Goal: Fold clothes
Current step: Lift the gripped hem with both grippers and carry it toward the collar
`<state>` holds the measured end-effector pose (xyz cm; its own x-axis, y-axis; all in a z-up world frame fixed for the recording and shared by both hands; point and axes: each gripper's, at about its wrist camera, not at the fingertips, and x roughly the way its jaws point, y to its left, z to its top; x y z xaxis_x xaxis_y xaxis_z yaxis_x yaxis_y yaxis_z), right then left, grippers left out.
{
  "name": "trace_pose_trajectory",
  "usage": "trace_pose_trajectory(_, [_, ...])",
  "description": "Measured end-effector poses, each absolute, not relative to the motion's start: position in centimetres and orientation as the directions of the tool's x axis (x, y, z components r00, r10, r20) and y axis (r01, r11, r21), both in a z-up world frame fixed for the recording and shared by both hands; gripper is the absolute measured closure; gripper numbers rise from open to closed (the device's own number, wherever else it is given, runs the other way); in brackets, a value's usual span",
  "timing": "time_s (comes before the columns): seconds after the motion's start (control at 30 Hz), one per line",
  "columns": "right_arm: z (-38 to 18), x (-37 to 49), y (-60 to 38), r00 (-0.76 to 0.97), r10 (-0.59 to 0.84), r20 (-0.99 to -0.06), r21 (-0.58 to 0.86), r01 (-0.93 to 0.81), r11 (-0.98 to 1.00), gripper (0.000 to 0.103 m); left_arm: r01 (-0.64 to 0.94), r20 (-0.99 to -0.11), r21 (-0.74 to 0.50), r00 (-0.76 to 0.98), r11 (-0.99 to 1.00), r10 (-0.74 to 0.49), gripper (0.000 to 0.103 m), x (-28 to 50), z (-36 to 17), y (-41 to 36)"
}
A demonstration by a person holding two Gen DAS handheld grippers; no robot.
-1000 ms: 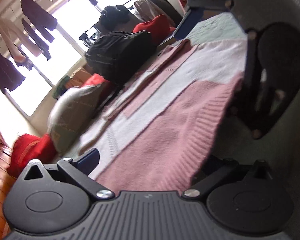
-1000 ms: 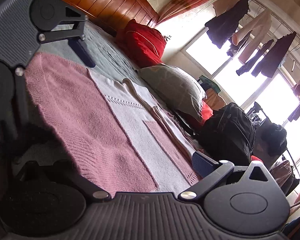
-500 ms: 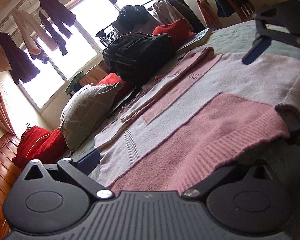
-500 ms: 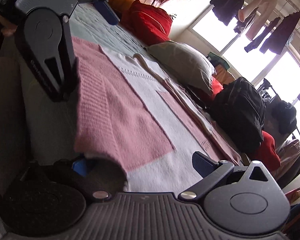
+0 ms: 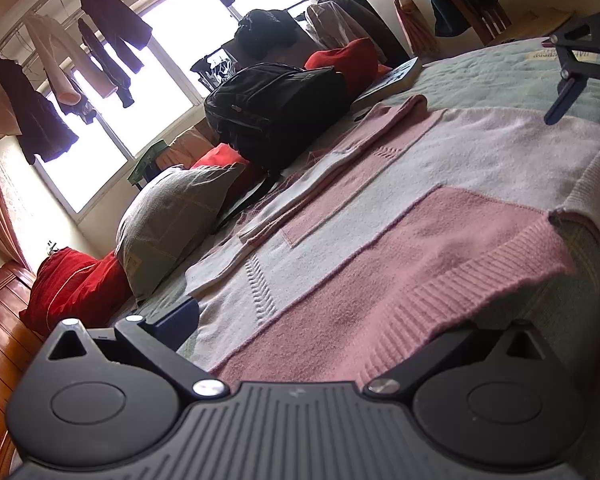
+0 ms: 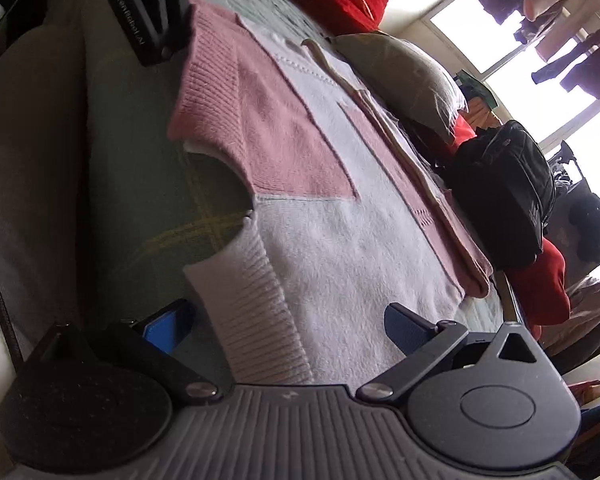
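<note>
Claws spread apart; pink-white knit sweater (image 5: 380,216) flat, hem ribbed.

Pink-and-white sweater (image 5: 380,216) lies flat on bed (image 5: 492,76)

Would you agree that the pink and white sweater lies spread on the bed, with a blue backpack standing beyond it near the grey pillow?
Not quite: the backpack is black, not blue, as the left wrist view shows. The rest holds: the pink and white sweater lies spread on the bed, and the backpack stands beyond it near the grey pillow.
</note>
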<state>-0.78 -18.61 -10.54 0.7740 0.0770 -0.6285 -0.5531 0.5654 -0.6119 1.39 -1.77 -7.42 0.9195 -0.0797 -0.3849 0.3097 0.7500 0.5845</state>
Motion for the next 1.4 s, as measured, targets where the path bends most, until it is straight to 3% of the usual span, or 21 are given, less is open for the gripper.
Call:
trace_pose_trajectory(0.33, [-8.1, -0.9, -20.2, 0.895, -0.012, -0.445, -0.718, -0.350, 0.601, 0.000, 0.310, -0.388, 0.579, 0.918, 0.754, -0.080, 0.001, 1.3, -7.4, -1.7])
trace_pose_trajectory(0.47, [-9.7, -0.1, -21.4, 0.879, -0.077, -0.471, -0.760, -0.360, 0.541, 0.000, 0.312, -0.391, 0.584, 0.917, 0.750, -0.078, 0.001, 1.1, -7.5, -1.6])
trace_pose_trajectory(0.97, [-10.0, 2.0, -17.5, 0.903, 0.004, -0.430, -0.735, -0.353, 0.579, 0.000, 0.373, -0.432, 0.607, 0.896, 0.702, -0.102, 0.001, 1.3, -9.2, -3.4])
trace_pose_trajectory(1.4, [-9.9, 2.5, -18.7, 0.899, -0.028, -0.438, -0.714, -0.329, 0.618, 0.000, 0.245, -0.385, 0.685, 0.921, 0.686, 0.056, 0.000, 1.3, -10.3, 1.1])
